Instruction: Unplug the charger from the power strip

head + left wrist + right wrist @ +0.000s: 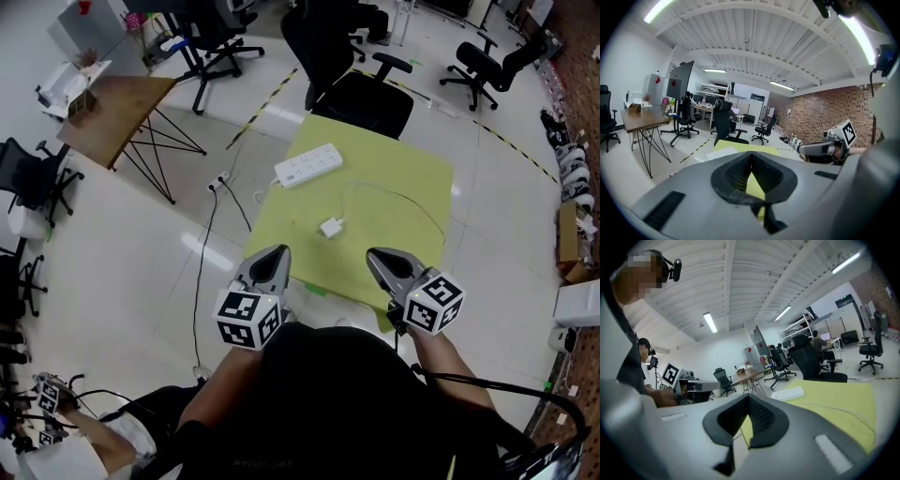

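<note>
Currently both claws hang low at the near edge of the yellow-green worktop (412, 178), neither touching anything. Left claw (278, 251) is closed, jaws together at the tip, nothing between them; its own view shows only a slice of worktop through the gap behind the tip. Right claw (373, 253) is closed too, empty, jaws meeting at the tip. The two claws sit side by side, apart from each other, marker cubes toward the person. White charger (330, 227) lies flat near the middle of the worktop, ahead of the claws, not plugged into anything. White power strip (307, 164) lies further back toward the far left corner, well apart from the charger. A thin cable (412, 202) runs from the charger and loops off to the right across the worktop. Black office chair (361, 98) stands just behind the far edge
</note>
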The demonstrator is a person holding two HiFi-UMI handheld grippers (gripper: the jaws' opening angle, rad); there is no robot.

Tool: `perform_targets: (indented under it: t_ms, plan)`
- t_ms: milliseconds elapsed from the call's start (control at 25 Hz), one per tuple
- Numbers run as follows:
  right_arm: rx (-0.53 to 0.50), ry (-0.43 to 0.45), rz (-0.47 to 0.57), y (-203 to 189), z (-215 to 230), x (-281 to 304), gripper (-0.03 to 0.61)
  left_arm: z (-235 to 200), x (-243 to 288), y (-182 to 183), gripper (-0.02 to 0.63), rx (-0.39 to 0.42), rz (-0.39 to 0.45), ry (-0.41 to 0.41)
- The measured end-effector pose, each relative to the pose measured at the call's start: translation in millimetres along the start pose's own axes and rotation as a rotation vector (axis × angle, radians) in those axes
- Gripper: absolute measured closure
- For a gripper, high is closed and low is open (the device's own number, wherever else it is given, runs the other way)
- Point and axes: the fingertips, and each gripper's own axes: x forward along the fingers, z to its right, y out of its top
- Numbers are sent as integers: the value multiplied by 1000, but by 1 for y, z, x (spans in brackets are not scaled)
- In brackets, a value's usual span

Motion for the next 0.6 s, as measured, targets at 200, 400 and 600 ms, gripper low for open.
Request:
perform_targets:
  t_ms: [200,400,600]
  plan:
    - [0,-25,-1,1,-3,9,577,-7,0,5,607,25,-7,-29]
    - [-4,-40,-1,-1,-7,12,578,-10,3,2,607,20,-17,-53]
    - [-11,-48,-2,-1,-6,18,578,-12,8,5,607,34,-13,-73]
